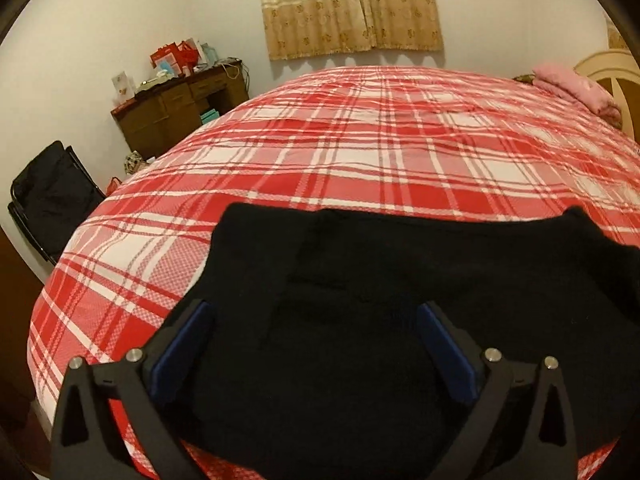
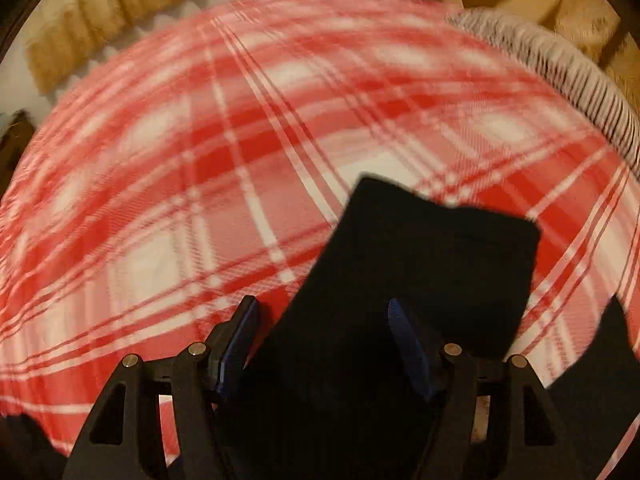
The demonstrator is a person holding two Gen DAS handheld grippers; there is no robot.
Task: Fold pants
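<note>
Black pants point(image 1: 400, 280) lie on a red and white plaid bed cover point(image 1: 360, 152) near the bed's front edge. In the left wrist view my left gripper point(image 1: 316, 312) is open, its blue-padded fingers wide apart above the black cloth. In the right wrist view, which is motion-blurred, my right gripper point(image 2: 320, 312) is open over a leg end of the pants point(image 2: 420, 264), which reaches forward between the fingers. Whether either gripper touches the cloth I cannot tell.
A brown wooden desk point(image 1: 180, 108) with boxes stands at the far left wall. A black chair point(image 1: 52, 196) is left of the bed. Pink bedding point(image 1: 572, 88) and a headboard point(image 1: 608, 72) are far right. A beige curtain point(image 1: 352, 8) hangs behind. A grey-striped cloth point(image 2: 560, 72) lies at the right.
</note>
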